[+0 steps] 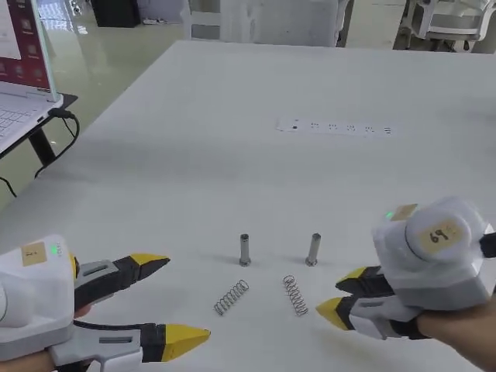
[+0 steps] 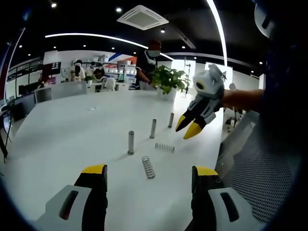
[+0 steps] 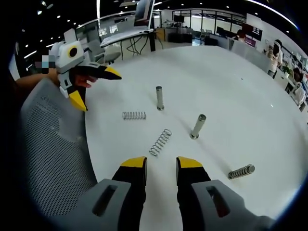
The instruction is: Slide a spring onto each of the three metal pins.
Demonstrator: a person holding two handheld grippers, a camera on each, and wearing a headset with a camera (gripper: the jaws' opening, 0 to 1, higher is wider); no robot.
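Springs and pins on white office table; left fingers wide, right fingers narrow.

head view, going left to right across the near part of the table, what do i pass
left gripper → left spring → left pin → right spring → right pin → right gripper
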